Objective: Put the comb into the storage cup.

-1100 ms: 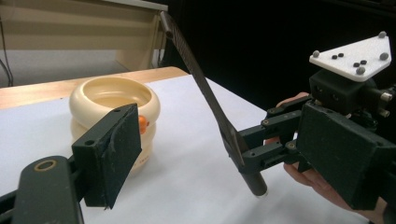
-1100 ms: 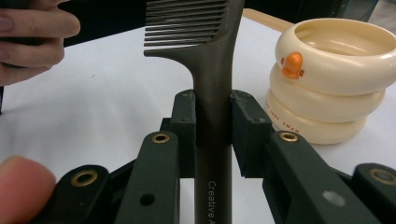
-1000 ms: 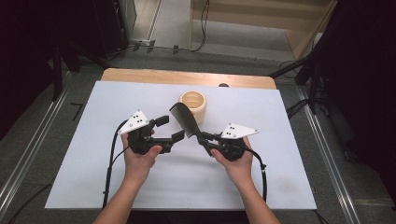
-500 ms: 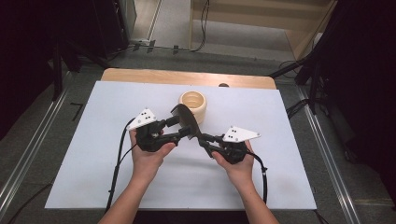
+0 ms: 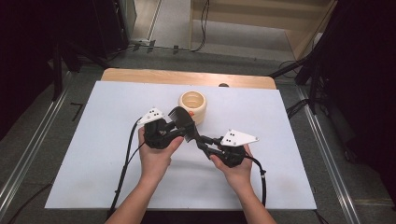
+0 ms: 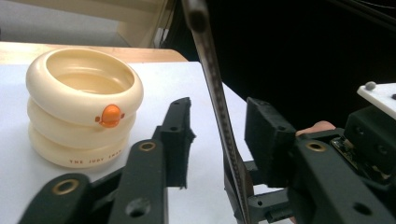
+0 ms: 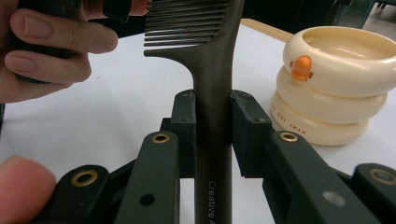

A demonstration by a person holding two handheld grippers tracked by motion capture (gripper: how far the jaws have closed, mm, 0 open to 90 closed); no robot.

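We see the white table (image 5: 93,154) first, w/ a wooden strip along its far edge. A cream ringed cup (image 5: 193,105) w/ an orange dot stands just beyond the grippers, nothing blocking it. The dark comb (image 5: 183,122) is held up mid-table, handle clamped tight in the right gripper (image 5: 204,143). The left gripper (image 5: 181,125), jaws just been closing, brackets the toothed end; in the left gripper view gaps remain, pads not pressing.
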